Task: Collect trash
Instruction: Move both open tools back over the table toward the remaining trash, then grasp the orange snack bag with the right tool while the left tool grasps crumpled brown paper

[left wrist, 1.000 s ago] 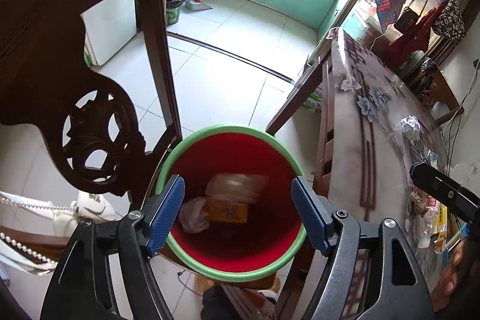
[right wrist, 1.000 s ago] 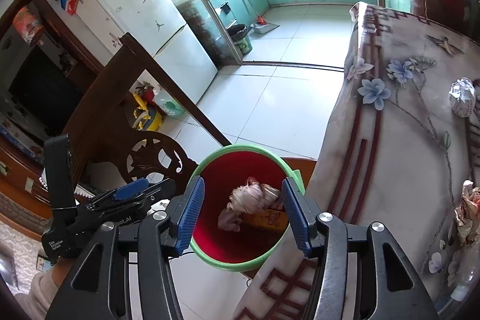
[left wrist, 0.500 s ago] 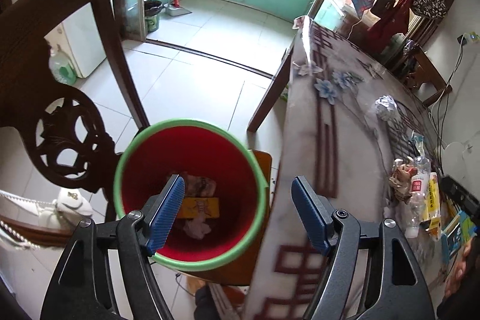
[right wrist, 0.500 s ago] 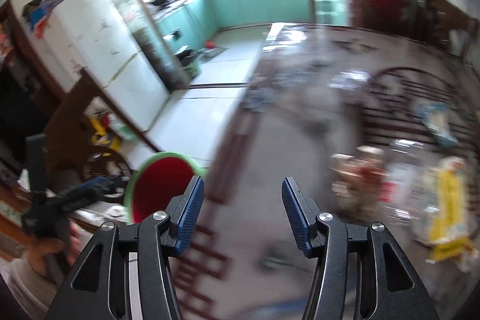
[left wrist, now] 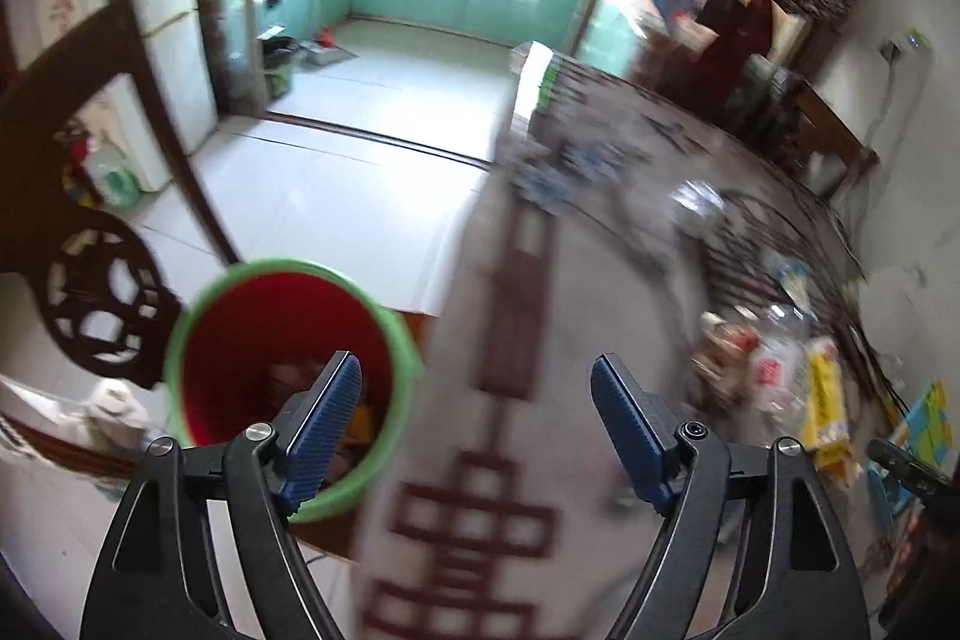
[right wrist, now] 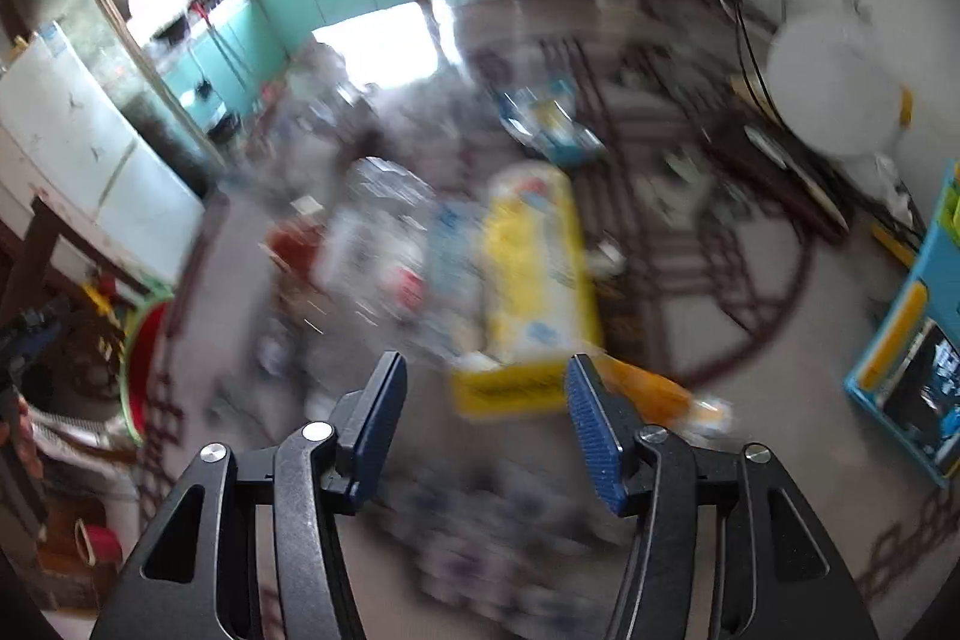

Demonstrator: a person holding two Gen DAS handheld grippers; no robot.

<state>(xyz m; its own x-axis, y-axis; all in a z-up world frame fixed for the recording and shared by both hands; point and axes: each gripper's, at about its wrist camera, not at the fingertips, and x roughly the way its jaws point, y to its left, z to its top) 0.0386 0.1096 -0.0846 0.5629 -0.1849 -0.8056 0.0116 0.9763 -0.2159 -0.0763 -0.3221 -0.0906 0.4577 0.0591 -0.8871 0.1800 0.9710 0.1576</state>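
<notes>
- Right gripper [right wrist: 480, 418] is swinging away from the red bin [right wrist: 141, 364] toward the blurred litter pile on the table [right wrist: 750, 352], jaws gaping wide and empty, a yellow packet [right wrist: 528, 274] just ahead of its fingertips.
- Left gripper [left wrist: 474, 430] is also panning off the red bin [left wrist: 282, 334] toward the tabletop, spread wide, gripping nothing.
- Judging by this, one drop-off is finished and another pickup is beginning.
</notes>
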